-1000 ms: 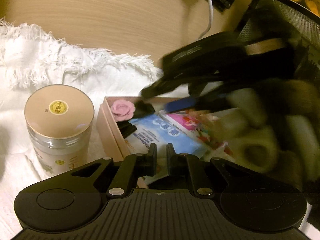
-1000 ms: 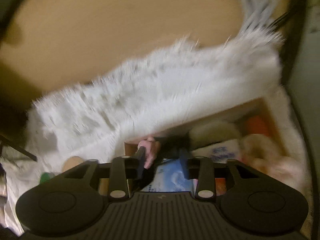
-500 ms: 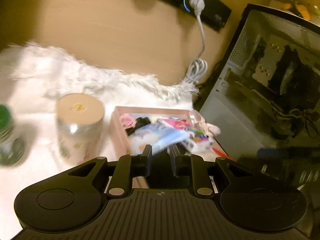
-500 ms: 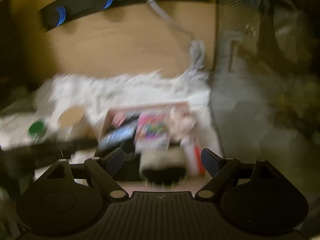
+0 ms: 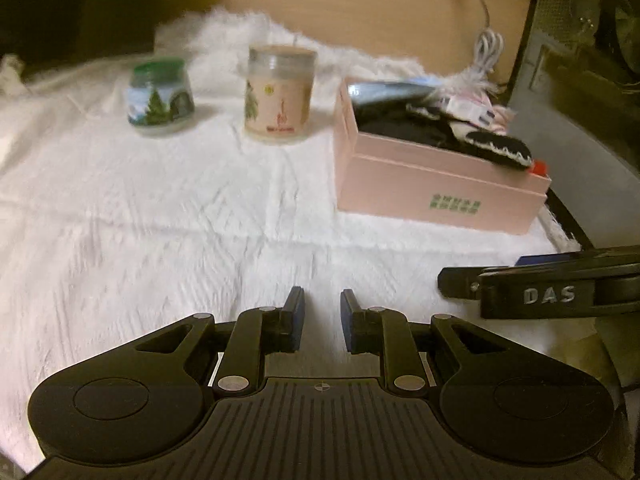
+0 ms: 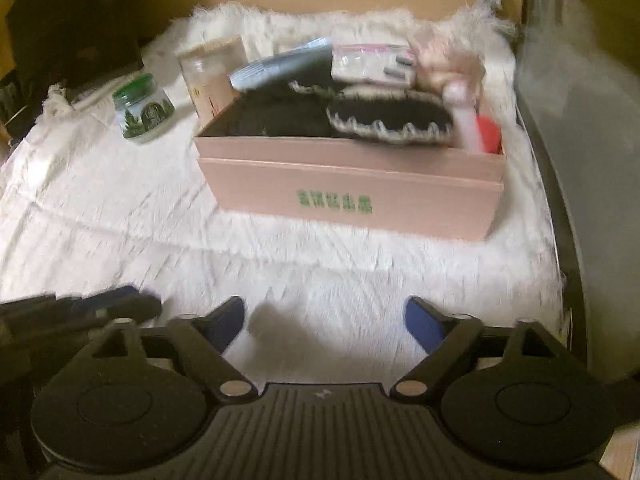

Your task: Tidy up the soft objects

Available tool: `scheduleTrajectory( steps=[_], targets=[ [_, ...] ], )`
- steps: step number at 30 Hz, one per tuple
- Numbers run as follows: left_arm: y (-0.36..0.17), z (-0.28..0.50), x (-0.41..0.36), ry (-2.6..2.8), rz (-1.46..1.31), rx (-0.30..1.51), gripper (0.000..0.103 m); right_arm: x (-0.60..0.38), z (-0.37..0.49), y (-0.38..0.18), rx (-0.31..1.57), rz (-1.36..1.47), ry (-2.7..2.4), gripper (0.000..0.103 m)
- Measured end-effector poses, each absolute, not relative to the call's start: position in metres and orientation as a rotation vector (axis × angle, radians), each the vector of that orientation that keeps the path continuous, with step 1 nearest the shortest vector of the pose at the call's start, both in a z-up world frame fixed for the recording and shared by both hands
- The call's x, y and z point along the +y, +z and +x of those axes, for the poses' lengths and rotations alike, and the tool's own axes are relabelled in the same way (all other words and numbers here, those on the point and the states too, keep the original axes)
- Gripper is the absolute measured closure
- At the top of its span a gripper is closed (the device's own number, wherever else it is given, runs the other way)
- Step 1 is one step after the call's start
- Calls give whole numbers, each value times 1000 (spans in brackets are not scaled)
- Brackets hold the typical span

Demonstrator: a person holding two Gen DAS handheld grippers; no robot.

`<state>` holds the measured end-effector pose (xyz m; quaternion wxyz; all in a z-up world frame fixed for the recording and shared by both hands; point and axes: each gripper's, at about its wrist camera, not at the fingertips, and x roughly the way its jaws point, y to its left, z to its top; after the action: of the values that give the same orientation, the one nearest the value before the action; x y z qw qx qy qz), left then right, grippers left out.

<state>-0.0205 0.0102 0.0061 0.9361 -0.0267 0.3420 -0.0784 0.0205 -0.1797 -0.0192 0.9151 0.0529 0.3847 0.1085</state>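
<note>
A pink cardboard box (image 6: 352, 188) stands on a white furry cloth (image 6: 120, 216) and holds soft things: a black knitted piece with pale trim (image 6: 392, 120), packets (image 6: 372, 66) and a pink fluffy item (image 6: 448, 60). The box also shows in the left wrist view (image 5: 436, 184) at the right. My left gripper (image 5: 322, 320) hangs low over the cloth, jaws a small gap apart and empty. My right gripper (image 6: 324, 320) is wide open and empty, in front of the box. The right gripper shows in the left wrist view (image 5: 552, 284).
A green-lidded jar (image 5: 160, 96) and a taller jar with a beige lid (image 5: 280, 92) stand on the cloth left of the box. A computer case (image 5: 580, 80) rises at the right. A white cable (image 5: 488, 48) lies behind the box on the wooden floor.
Both grippers have pulled back and down from over the box to low above the cloth. The right gripper has opened wide. The left gripper's jaws have parted slightly.
</note>
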Motion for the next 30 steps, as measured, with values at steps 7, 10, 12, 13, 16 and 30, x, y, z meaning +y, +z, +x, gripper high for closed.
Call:
scheduleTrajectory(
  steps=[7,10,12,13,16,30],
  targets=[
    [3,-14,-2,-106,-75,660,81,-166,19,-34,716,-26,159,0],
    [3,-17,-6,-90,-63,652,81,-171,23,-34,720,-22,185,0],
    [2,-19,-11,-86,-15,643,81,-173,28,-33,729,-34,213,0],
    [1,-21,-14,-80,7,639,81,-174,29,-32,731,-39,223,0],
    [2,-22,-18,-59,16,639,81,-177,29,-37,664,-48,253,0],
    [1,-20,-15,-46,-4,640,81,-182,25,-46,595,-42,285,0]
  ],
)
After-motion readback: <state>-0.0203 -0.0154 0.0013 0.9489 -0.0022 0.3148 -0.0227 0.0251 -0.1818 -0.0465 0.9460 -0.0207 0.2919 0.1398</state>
